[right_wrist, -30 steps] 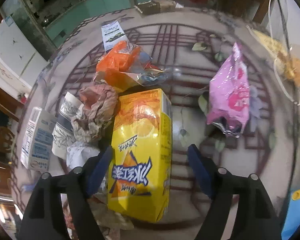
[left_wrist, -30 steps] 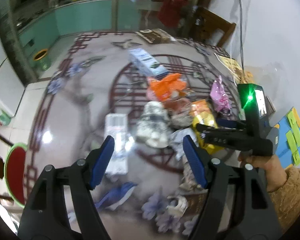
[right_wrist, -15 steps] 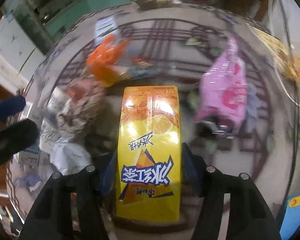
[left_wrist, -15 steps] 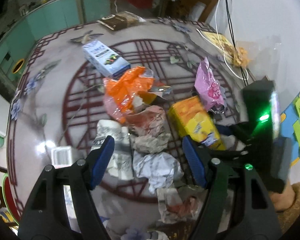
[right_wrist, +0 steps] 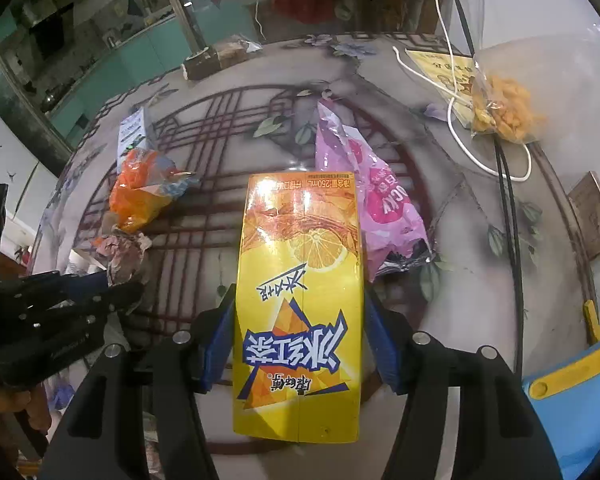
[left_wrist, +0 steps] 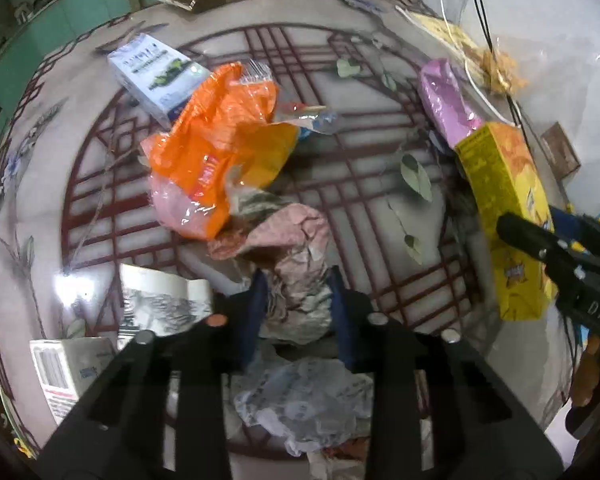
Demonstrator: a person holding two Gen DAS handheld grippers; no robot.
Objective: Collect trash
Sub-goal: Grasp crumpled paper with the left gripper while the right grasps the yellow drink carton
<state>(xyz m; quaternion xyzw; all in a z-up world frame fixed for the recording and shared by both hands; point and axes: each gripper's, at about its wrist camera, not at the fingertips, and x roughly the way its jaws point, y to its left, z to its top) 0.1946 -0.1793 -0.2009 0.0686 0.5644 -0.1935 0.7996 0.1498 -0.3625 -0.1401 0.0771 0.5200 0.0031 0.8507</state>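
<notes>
Carton (right_wrist: 298, 300) is clamped in right gripper (right_wrist: 298, 338); left gripper (left_wrist: 296, 306) jaws are closing on crumpled paper (left_wrist: 296, 268), near table (left_wrist: 380, 184) centre.

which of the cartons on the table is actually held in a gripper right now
The yellow tea carton, clamped between the right gripper pads; the two white cartons lie untouched.

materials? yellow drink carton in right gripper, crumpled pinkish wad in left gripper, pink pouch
Yellow drink carton: likely coated paperboard, semi-gloss; flat printed faces, crisp folded edges.
Crumpled pinkish wad: looks like paper, matte; sharp irregular creases.
Pink pouch: probably plastic film, glossy; dark lining shows at its torn end.
</notes>
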